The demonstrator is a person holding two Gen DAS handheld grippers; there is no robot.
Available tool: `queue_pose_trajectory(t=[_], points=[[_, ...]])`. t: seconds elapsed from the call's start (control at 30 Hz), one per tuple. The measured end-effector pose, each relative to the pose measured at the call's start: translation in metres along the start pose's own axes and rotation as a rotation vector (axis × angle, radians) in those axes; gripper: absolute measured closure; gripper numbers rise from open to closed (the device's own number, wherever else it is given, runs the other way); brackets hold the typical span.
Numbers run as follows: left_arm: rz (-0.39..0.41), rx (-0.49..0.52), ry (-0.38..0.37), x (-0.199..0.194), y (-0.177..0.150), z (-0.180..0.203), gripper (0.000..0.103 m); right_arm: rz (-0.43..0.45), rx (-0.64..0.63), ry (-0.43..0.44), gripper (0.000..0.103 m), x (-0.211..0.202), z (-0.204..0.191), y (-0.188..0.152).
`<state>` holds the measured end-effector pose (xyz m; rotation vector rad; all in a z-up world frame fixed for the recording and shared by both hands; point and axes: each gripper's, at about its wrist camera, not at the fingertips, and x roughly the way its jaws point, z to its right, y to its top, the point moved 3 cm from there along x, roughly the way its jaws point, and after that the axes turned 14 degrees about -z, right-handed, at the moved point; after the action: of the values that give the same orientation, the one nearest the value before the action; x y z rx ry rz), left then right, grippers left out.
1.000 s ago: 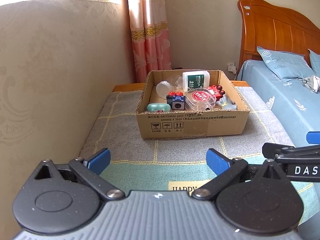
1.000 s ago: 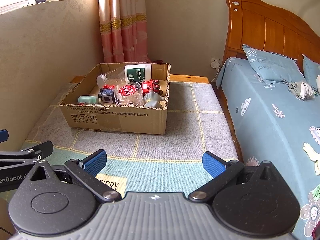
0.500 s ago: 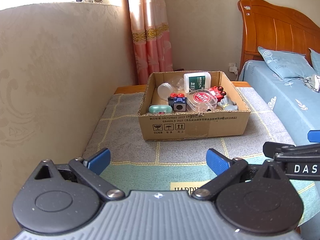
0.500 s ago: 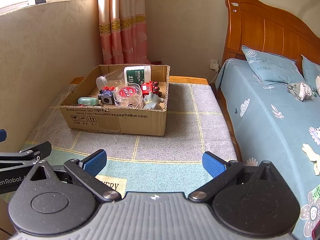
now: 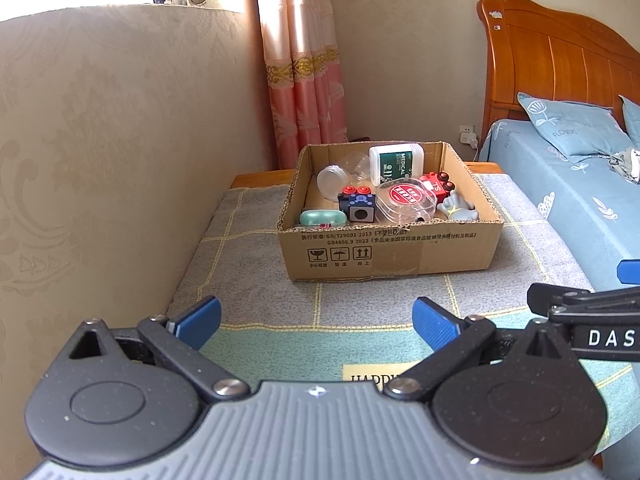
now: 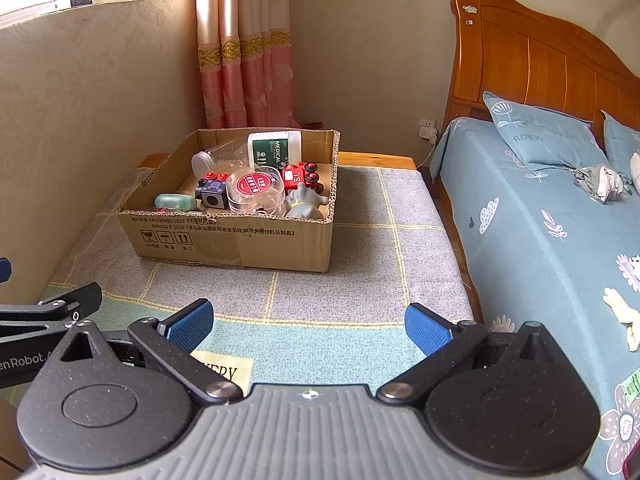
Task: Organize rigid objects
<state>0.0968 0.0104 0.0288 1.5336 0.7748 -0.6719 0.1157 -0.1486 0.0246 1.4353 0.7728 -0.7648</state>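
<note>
Two hand-held grippers hover side by side over a cloth-covered surface beside a bed, both with blue-padded fingers spread wide and nothing between them. The left gripper [image 5: 316, 318] fills the lower part of its own view, its pads clear of the checked cloth [image 5: 256, 292] below; the right gripper [image 6: 308, 322] sits likewise at the bottom of its view, empty and touching nothing.

An open cardboard box [image 5: 394, 250] stands on the cloth well ahead of both grippers, in the centre of the left wrist view and left of centre in the right wrist view [image 6: 236, 240]. Inside lie a white bottle with a green "MEDICAL" label [image 5: 394, 162] against the far wall, a clear jar on its side [image 5: 340, 174] to its left, a round clear container with a red label [image 5: 406, 202] near the middle, a dark cube with red buttons [image 5: 358, 208] just left of that, a pale green oval case [image 5: 323, 218] in the near left corner, a red toy vehicle [image 5: 438, 186] toward the right wall and a grey figurine [image 5: 456, 208] in the near right corner.

A beige wall [image 5: 100, 160] takes up the left of the frame, a pink curtain [image 5: 300, 80] hangs behind the box, and a bed with a wooden headboard [image 6: 532, 64] and blue sheet [image 6: 540, 240] fills the right
</note>
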Motion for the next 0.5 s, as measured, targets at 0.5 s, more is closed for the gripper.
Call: queue_pose_trajectory(t=[0.5], points=[[0.003, 0.002, 0.004, -0.0015, 0.0008, -0.0019, 0.002, 0.002, -0.001, -0.003, 0.000, -0.0003, -0.0013, 0.0017]])
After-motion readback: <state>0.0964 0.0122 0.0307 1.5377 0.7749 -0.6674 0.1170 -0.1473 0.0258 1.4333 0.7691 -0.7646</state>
